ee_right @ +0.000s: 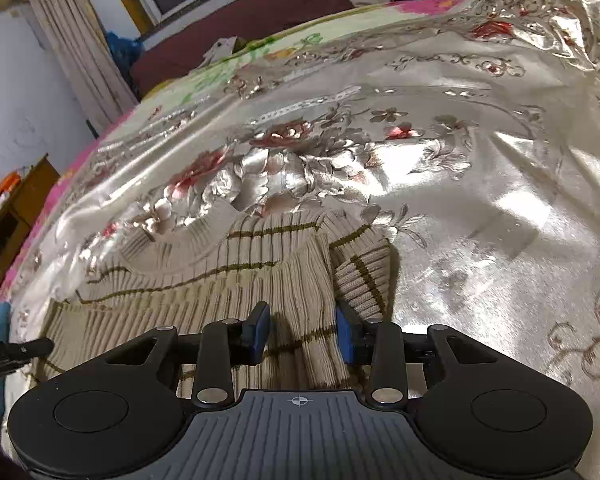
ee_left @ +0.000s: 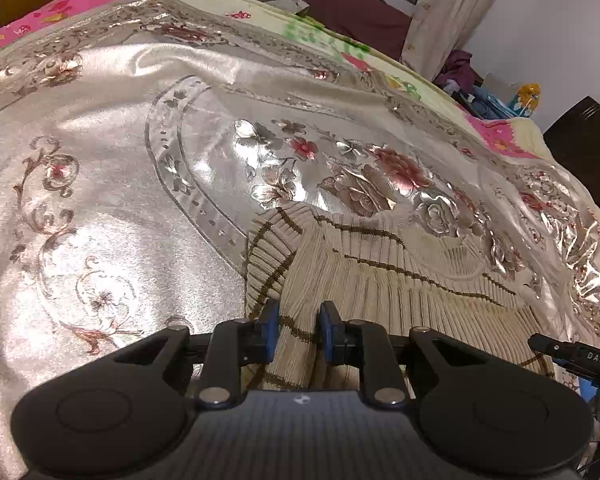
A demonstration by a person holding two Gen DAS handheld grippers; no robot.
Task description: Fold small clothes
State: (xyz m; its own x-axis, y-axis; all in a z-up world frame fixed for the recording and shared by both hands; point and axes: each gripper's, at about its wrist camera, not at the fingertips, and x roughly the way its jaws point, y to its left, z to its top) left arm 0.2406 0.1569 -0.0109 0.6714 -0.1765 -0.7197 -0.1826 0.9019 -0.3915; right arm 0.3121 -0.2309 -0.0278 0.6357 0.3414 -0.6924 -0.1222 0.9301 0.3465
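Note:
A beige ribbed sweater with thin brown stripes lies on a shiny floral bedspread. Its sleeves are folded in over the body. In the left wrist view my left gripper is open, its blue pads either side of a ridge of the sweater's left part. In the right wrist view the sweater lies ahead, and my right gripper is open over its right part, beside the folded sleeve cuff. Neither holds the cloth. Each gripper's tip shows at the edge of the other's view.
The bedspread covers a bed with a pink and yellow sheet beneath. A dark red headboard or bench and curtains stand behind. A wooden cabinet is at the left bedside, and clutter at the right.

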